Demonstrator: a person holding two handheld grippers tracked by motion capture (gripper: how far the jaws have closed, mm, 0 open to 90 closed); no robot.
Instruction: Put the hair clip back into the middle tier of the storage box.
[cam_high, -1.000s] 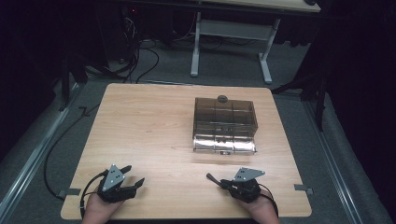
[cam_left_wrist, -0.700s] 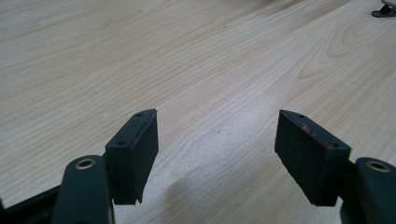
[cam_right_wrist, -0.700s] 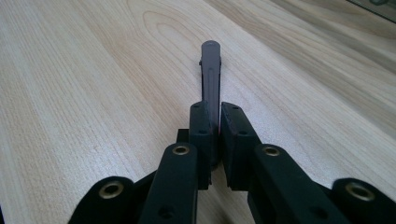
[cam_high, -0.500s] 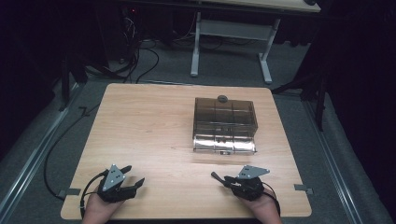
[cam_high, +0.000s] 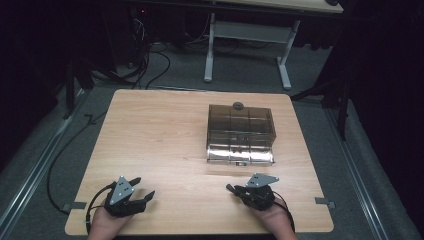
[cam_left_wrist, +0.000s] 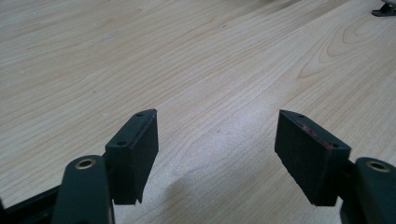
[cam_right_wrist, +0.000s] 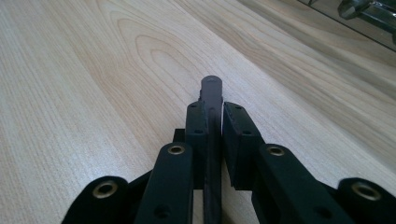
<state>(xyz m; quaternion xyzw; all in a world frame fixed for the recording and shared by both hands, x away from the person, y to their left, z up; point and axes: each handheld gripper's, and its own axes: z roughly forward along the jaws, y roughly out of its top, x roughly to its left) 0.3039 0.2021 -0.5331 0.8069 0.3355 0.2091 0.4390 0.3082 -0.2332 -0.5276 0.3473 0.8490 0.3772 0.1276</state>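
Observation:
A smoky see-through plastic box (cam_high: 241, 132) with several compartments stands right of the table's middle, lid shut; its edge shows in the right gripper view (cam_right_wrist: 369, 14). My right gripper (cam_high: 235, 190) rests near the front edge, just in front of the box. Its jaws have just been closing, and they are shut (cam_right_wrist: 214, 109) on a thin black bar (cam_right_wrist: 212, 88) whose tip sticks out past the pads (cam_high: 230, 188). My left gripper (cam_high: 144, 186) lies at the front left, open (cam_left_wrist: 217, 135), with only bare wood between its fingers.
The wooden table (cam_high: 160, 135) is bare to the left of the box. A small dark round knob (cam_high: 238, 105) sits at the box's far side. Cables trail off the front left corner. A white-legged desk (cam_high: 247, 45) stands beyond on grey floor.
The right gripper has shifted slightly near the front edge, keeping the black bar in its jaws. The left gripper and the box have stayed put.

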